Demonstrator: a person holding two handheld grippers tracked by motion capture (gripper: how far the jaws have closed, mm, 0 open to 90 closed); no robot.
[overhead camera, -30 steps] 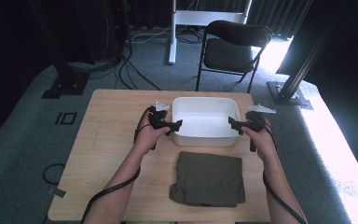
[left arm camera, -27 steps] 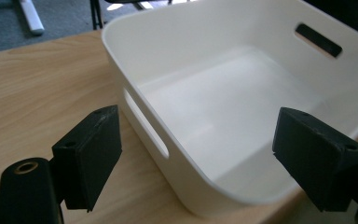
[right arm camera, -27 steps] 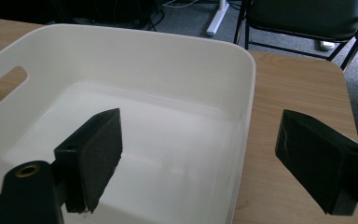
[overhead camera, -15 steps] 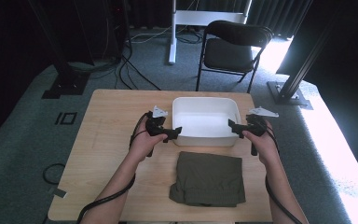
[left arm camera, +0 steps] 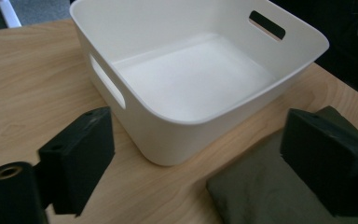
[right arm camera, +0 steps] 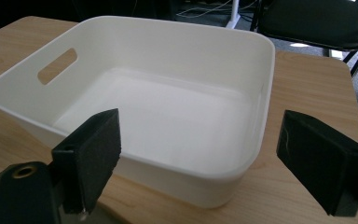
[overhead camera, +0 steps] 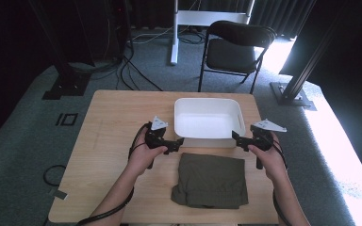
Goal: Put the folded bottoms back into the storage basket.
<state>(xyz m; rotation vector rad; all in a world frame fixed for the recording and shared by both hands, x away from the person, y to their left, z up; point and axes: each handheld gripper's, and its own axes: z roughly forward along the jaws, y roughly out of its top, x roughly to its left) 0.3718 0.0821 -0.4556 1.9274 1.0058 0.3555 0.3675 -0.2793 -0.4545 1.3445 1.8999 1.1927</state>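
A white plastic bin point(overhead camera: 206, 100) with handle slots stands empty at the far middle of the wooden table point(overhead camera: 113, 122). Just in front of it lies a folded olive-green cloth point(overhead camera: 212, 181). My left gripper point(overhead camera: 178, 143) hovers by the bin's near left corner, above the cloth's far left corner. Its jaws have just been opening and nothing is between them. In the left gripper view the gripper point(left arm camera: 200, 140) faces the bin point(left arm camera: 168, 135), with the cloth point(left arm camera: 251, 196) below. My right gripper point(overhead camera: 236, 137) is open at the bin's near right corner, and the right gripper view has the gripper point(right arm camera: 200, 140) looking into the bin point(right arm camera: 182, 179).
A black folding chair point(overhead camera: 238, 47) stands behind the table. Cables point(overhead camera: 136, 70) run over the grey floor at the back left, beside dark stand bases. A bright strip of light falls along the right side. Bare table lies left of the cloth.
Both hands have drawn back from the bin's sides toward the near edge. They now sit at the bin's front corners, close to the cloth. The bin and cloth have not moved.
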